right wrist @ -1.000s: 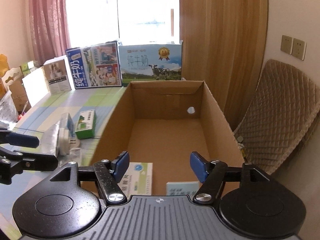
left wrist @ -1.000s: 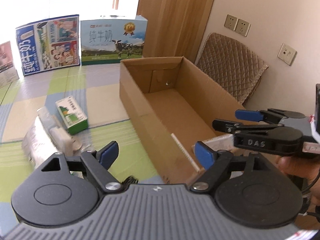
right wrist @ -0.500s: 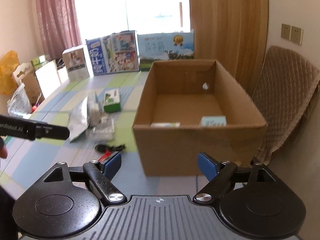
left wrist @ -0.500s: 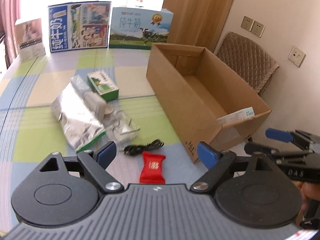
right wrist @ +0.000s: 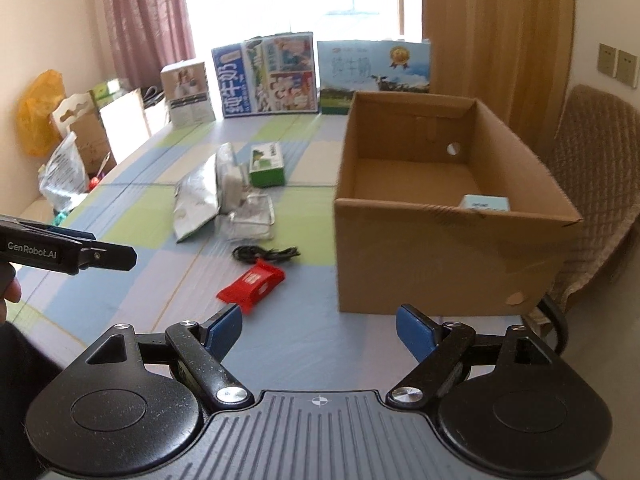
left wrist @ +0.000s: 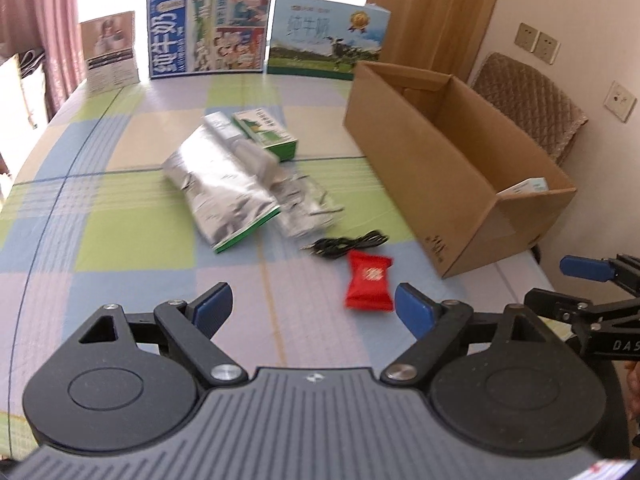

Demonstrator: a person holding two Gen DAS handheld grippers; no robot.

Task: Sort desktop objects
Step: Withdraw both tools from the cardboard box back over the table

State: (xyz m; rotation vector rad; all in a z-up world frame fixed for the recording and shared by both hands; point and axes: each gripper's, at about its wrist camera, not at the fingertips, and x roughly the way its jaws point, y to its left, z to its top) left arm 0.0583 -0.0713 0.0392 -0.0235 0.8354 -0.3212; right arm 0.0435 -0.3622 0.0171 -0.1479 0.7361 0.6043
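Note:
My left gripper [left wrist: 314, 310] hangs open and empty over the near part of the checked tablecloth. A red snack packet [left wrist: 369, 286] lies just beyond its right finger, and a black cable [left wrist: 346, 245] is coiled behind that. Farther back lie a silver foil bag [left wrist: 218, 188], a clear plastic packet [left wrist: 306, 208] and a small green box [left wrist: 266, 132]. My right gripper [right wrist: 320, 330] is open and empty in front of the open cardboard box [right wrist: 440, 264]. A small pale-blue box [right wrist: 484, 203] lies inside. The red packet [right wrist: 252, 284] is ahead to its left.
Two large milk cartons [left wrist: 208, 32] [left wrist: 328, 44] and a smaller white box [left wrist: 110, 52] stand along the table's far edge. A quilted chair [right wrist: 600, 168] sits right of the cardboard box. Bags and boxes [right wrist: 64, 172] crowd the floor to the left.
Both grippers have drawn back from over the cardboard box toward the table's near edge and sunk a little. The red packet and cable have come into view. Both pairs of jaws stand slightly wider.

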